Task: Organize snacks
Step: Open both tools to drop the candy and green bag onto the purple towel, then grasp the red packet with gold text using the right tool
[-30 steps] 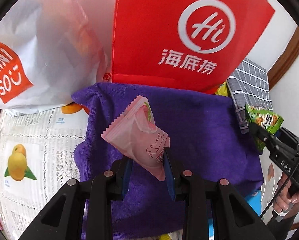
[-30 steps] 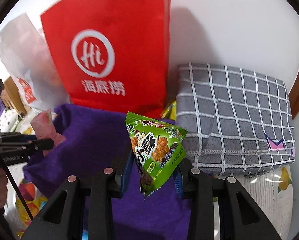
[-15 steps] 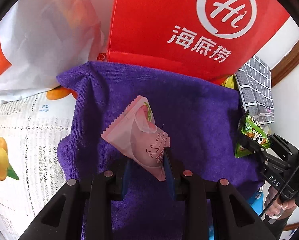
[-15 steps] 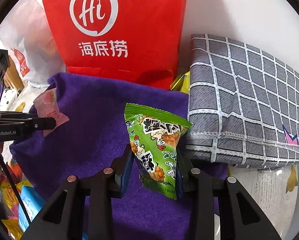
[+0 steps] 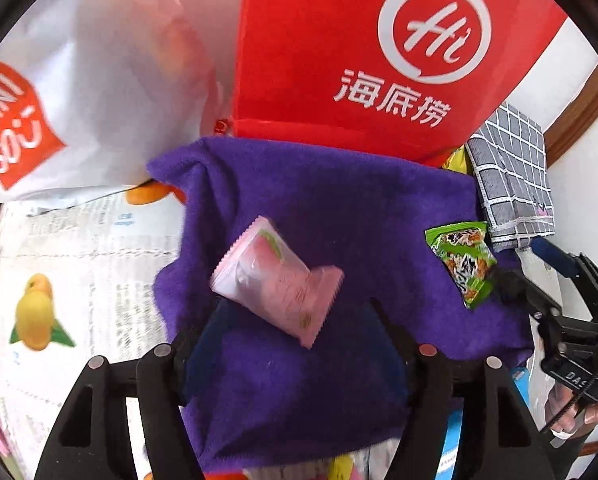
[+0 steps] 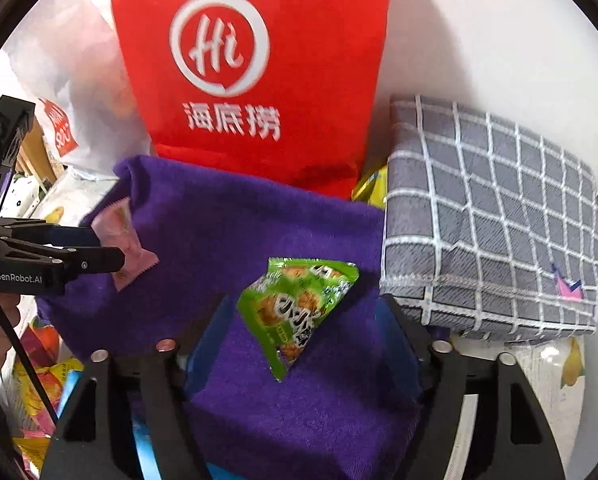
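The pink snack packet (image 5: 277, 280) lies tilted on the purple towel (image 5: 339, 208), its long axis running from ten o'clock to four o'clock. The left hand-held gripper (image 5: 295, 320) is opening, jaws clear of the packet it pinched a second ago. The green snack packet (image 6: 295, 312) (a point toward six o'clock) sits loose between the opening jaws of the right hand-held gripper (image 6: 303, 320), no longer clamped upright, near the grey checked cloth (image 6: 495, 216).
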Tool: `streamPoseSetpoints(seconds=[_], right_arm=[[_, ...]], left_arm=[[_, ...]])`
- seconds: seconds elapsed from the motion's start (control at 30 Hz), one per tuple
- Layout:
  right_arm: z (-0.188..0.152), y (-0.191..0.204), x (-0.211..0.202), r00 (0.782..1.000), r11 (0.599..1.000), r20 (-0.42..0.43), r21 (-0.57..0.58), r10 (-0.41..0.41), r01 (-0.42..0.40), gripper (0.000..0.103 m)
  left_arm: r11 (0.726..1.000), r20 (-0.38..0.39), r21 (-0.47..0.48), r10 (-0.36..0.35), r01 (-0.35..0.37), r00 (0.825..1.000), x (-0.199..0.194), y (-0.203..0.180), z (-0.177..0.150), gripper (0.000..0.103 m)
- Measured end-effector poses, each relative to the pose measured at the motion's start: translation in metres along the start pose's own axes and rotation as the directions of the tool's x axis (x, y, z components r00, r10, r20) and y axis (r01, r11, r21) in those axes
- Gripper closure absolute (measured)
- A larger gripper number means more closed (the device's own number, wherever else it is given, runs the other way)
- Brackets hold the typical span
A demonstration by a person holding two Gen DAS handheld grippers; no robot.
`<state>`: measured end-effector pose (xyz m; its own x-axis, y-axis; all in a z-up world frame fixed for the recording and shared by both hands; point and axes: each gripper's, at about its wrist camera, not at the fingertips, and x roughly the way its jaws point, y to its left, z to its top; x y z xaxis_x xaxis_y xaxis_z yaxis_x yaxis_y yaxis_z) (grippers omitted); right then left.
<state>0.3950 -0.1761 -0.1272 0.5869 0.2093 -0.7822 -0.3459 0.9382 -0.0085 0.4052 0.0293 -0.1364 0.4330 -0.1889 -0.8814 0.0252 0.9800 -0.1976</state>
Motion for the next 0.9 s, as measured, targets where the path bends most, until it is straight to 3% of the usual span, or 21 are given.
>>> streamPoseSetpoints(seconds=[0.2, 0.33, 0.6, 0.73, 0.9], right_arm=[[-0.009, 0.006, -0.04, 0.996, 0.998, 0.075, 0.046, -0.056, 0.052, 0.025], [-0.021, 0.013, -0.065, 0.993, 0.995, 0.082, 0.064, -0.088, 0.083, 0.025], [-0.059, 0.036, -0.116, 0.985, 0.989, 0.099, 0.057, -0.141, 0.136, 0.022], [-0.082, 0.049, -0.138, 0.977, 0.983, 0.114, 0.041, -0.182, 0.178, 0.02], [-0.113, 0.063, -0.158, 0.977, 0.985, 0.128, 0.023, -0.173, 0.171, 0.02]], left_arm=[[1.0, 0.067, 0.006, 0.001, -0.001, 0.998, -0.039, 0.007, -0.022, 0.035], [1.0, 0.118, 0.018, -0.005, 0.003, 0.993, -0.068, 0.006, -0.04, 0.035], [1.0, 0.248, 0.016, 0.014, -0.019, 0.969, -0.128, 0.005, -0.095, 0.036], [0.999, 0.27, 0.038, 0.011, -0.022, 0.963, -0.147, -0.006, -0.121, 0.036], [0.999, 0.273, 0.039, -0.02, 0.01, 0.962, -0.164, -0.016, -0.153, 0.037]])
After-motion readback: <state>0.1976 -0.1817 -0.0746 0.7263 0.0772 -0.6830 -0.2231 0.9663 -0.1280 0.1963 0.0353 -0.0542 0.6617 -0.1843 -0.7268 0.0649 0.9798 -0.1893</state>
